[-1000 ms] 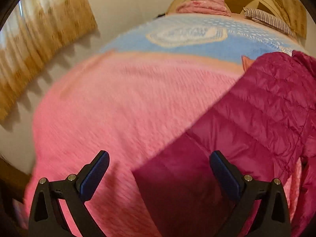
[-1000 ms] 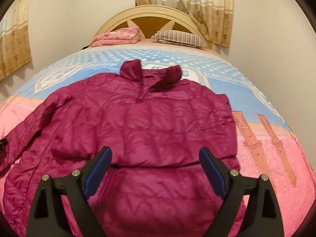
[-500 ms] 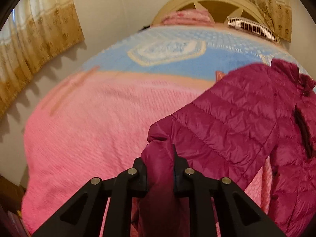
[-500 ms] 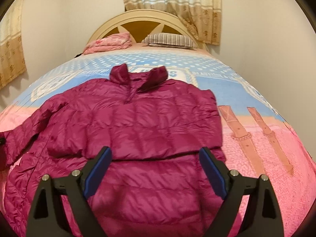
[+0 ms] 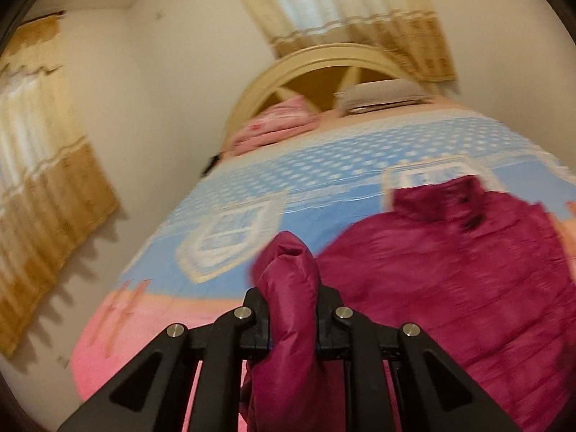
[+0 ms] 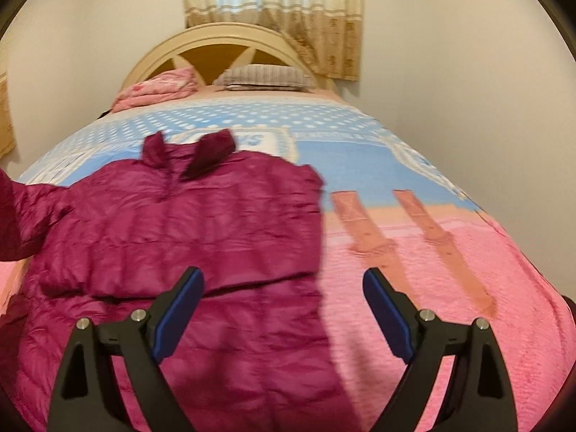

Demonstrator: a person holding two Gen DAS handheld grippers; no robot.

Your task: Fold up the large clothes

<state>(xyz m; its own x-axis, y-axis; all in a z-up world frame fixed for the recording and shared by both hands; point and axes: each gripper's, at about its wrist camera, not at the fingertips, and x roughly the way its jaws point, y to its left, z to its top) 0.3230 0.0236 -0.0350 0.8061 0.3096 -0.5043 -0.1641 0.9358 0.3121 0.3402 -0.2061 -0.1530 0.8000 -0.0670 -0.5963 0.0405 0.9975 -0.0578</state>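
A magenta quilted puffer jacket (image 6: 187, 237) lies face up on the bed, collar toward the headboard. My left gripper (image 5: 292, 309) is shut on the end of the jacket's left sleeve (image 5: 288, 270), which bunches up between the black jaws and hangs below them, lifted off the bedspread. The jacket body (image 5: 450, 270) spreads out to the right of it. My right gripper (image 6: 284, 309) hovers open above the jacket's lower right edge, blue pads (image 6: 180, 309) wide apart, nothing between them. The raised sleeve (image 6: 10, 216) shows at the left edge of the right wrist view.
The bed has a pink and blue bedspread (image 6: 414, 259). A folded pink blanket (image 6: 158, 88) and a striped pillow (image 6: 262, 75) lie by the arched cream headboard (image 6: 216, 39). Curtains (image 5: 43, 180) hang on the left wall and behind the headboard. A wall runs close along the bed's right side.
My left gripper went from open over the sleeve end to shut on it, then lifted it up and toward the jacket body. My right gripper drifted right, staying open.
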